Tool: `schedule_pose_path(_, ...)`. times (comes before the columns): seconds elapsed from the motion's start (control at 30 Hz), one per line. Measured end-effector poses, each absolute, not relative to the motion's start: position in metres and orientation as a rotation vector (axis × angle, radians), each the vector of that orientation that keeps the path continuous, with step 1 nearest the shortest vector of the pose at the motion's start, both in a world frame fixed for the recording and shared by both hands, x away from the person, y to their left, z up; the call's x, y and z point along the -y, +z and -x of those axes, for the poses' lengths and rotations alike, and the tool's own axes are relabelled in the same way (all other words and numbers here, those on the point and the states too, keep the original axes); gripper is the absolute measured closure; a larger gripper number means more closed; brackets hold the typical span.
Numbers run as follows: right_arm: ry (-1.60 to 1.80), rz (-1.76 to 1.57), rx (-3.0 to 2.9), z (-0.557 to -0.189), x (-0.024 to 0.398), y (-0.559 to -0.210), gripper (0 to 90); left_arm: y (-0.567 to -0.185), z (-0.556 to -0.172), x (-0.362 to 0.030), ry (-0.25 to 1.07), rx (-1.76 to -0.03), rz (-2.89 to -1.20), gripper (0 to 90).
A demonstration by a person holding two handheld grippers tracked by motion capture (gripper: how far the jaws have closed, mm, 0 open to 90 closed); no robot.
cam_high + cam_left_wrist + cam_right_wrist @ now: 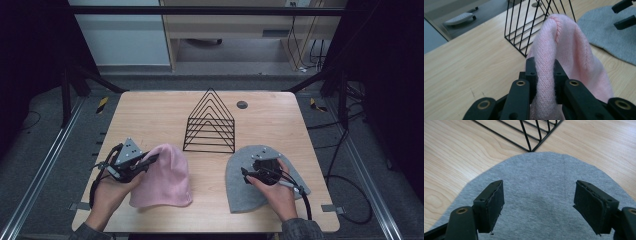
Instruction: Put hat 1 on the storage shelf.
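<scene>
The left tool (pixel 150 161) is pinching the pink hat (pixel 165 177). In the left gripper view its two jaws are pressed on a fold of the pink hat (pixel 564 50), and the knit stands up between them like a little hill. The rest of the hat lies on the table (pixel 150 115), on the person's left side, near the front edge. Its round top points toward the wire rack (pixel 211 122), and its open end points back toward the person.

The right tool (pixel 248 176) is spread wide. It hangs just over the grey hat (pixel 240 192), and nothing is between its jaws. In the right gripper view the grey hat (pixel 541 195) lies flat under the open jaws, and a corner of the wire rack (pixel 529 135) sits just past the hat's round top.

The rack stands in the middle of the table, farther from the person than both hats. It lies up and to the right of the pink hat. The left hand (pixel 110 192) already has hold of that hat, so it seems the one to carry it. To get the pink hat to the rack, the hat would have to go forward and a bit right.
</scene>
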State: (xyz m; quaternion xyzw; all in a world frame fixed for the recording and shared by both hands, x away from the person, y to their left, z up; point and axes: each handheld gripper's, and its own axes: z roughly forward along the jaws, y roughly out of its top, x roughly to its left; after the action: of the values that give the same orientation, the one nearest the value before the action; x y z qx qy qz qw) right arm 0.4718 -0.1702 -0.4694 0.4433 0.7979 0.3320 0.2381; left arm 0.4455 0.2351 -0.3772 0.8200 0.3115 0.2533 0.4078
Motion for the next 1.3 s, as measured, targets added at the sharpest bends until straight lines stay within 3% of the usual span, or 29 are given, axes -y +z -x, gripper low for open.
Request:
schedule_pose_path(0.43, 1.086, -1.076, -2.184, -0.459, 0.147, -0.429, 26.0, -0.321, -0.475, -0.229, 0.683, -0.764, -2.072, 80.3)
schedule_pose_path(0.73, 1.221, -0.894, -2.243, -0.452, 0.107, -0.377, 31.3, -0.262, -0.494, -0.231, 0.729, -0.760, -1.971, 80.2)
schedule_pose_path(0.93, 1.298, -0.815, -2.305, -0.462, 0.074, -0.349, 35.7, -0.231, -0.501, -0.225, 0.705, -0.743, -1.919, 80.1)
schedule_pose_path(1.3, 1.374, -0.815, -2.345, -0.493, 0.055, -0.334, 35.4, -0.199, -0.492, -0.204, 0.683, -0.668, -1.880, 80.0)
